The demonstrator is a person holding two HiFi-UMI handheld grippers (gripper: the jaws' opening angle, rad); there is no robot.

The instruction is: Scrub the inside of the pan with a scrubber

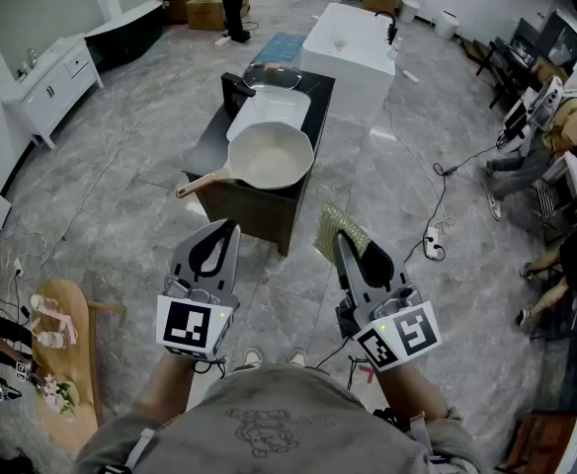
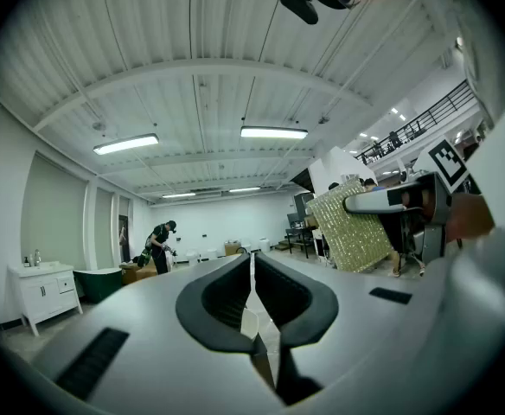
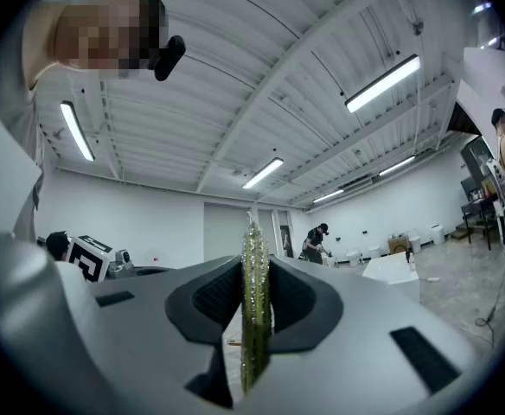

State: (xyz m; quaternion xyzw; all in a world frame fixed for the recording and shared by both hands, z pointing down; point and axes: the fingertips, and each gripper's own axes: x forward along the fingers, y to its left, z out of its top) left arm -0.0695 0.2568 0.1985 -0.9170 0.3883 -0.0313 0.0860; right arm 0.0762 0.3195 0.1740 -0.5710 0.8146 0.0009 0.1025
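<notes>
While the pan lies on the dark table ahead of both grippers, its handle slants back toward the left gripper, the nearer to it | right gripper: clamped on the scrubber, edge-up, well apart from pan | left gripper: clenched, empty.

Both grippers are held forward, side by side: the left gripper is closed on nothing, the right gripper is clamped on the scrubber.
</notes>
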